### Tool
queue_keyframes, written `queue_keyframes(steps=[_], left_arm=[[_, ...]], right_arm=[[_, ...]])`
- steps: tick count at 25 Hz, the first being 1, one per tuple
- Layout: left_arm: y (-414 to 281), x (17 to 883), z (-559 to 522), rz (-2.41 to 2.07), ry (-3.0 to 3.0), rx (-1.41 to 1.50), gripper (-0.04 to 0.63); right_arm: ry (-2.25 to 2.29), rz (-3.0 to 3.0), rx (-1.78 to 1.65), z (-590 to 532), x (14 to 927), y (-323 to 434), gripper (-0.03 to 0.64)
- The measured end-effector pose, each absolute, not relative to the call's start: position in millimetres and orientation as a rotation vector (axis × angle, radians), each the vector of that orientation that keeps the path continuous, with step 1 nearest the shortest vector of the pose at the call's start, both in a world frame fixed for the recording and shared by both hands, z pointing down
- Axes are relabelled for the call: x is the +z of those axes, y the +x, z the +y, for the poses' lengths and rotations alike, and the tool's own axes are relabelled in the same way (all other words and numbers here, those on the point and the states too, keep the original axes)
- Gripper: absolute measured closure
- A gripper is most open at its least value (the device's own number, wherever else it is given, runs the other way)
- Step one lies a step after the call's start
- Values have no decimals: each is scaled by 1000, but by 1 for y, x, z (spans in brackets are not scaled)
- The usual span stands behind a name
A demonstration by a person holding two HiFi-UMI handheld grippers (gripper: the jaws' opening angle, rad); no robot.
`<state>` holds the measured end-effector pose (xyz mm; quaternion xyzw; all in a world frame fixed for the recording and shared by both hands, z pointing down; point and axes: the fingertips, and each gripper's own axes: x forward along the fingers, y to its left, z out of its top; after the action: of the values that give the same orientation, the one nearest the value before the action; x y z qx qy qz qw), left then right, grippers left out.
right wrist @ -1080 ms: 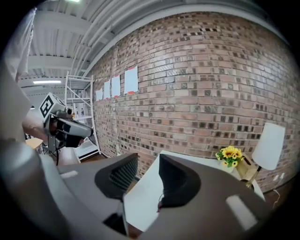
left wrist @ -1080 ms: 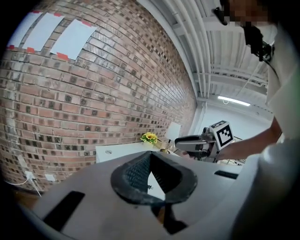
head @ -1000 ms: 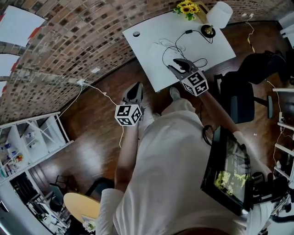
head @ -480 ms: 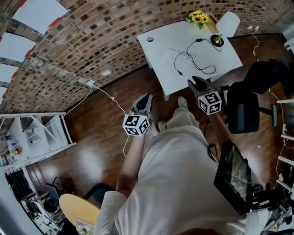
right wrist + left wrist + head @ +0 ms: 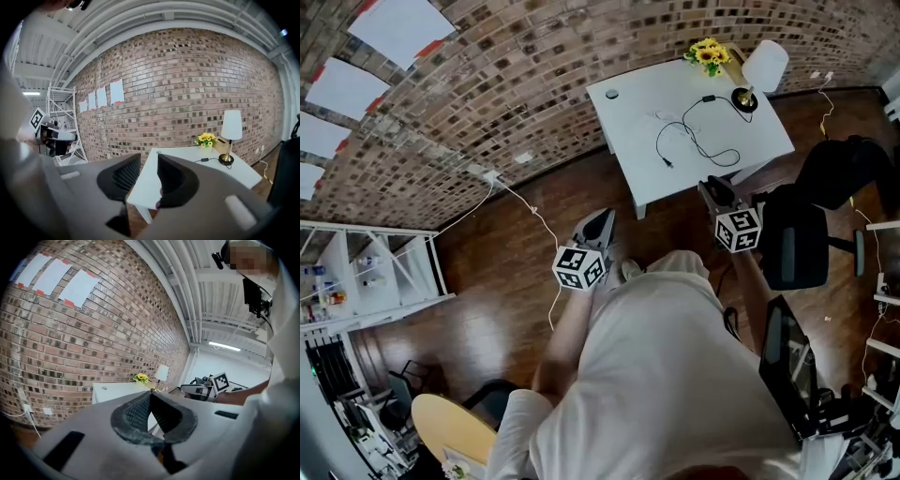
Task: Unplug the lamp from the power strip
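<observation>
My left gripper is pinched shut on nothing, and my right gripper, just closing a bit, has an empty gap, away from the lamp.

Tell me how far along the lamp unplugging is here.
Done, it seems: the cord from the lamp lies loose on the table, its plug free. In hand: nothing; the left gripper is shut and empty, the right gripper, jaws just closing partway, holds nothing. Left: nothing visible.
</observation>
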<state>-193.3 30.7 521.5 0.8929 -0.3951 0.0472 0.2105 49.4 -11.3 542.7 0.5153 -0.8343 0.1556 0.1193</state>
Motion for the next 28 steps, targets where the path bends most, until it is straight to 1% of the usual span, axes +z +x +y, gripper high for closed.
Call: queue_keyframes(steps=[7, 12, 19, 23, 28], left_arm=[[-163, 512, 55, -1182, 2404, 111, 593], [-133, 510, 78, -1249, 2354, 129, 592], [-70, 501, 127, -1316, 2328, 155, 592], [-51, 511, 165, -1331, 2280, 183, 592], [-40, 529, 218, -1335, 2221, 302, 592]], right_arm=[[1417, -2522, 399, 4, 510, 68, 517], [1319, -2615, 342, 34, 487, 78, 526], [1211, -2615, 392, 86, 512, 130, 531], [1218, -2606, 428, 104, 524, 157, 531], [1233, -2624, 509, 130, 534, 173, 531]])
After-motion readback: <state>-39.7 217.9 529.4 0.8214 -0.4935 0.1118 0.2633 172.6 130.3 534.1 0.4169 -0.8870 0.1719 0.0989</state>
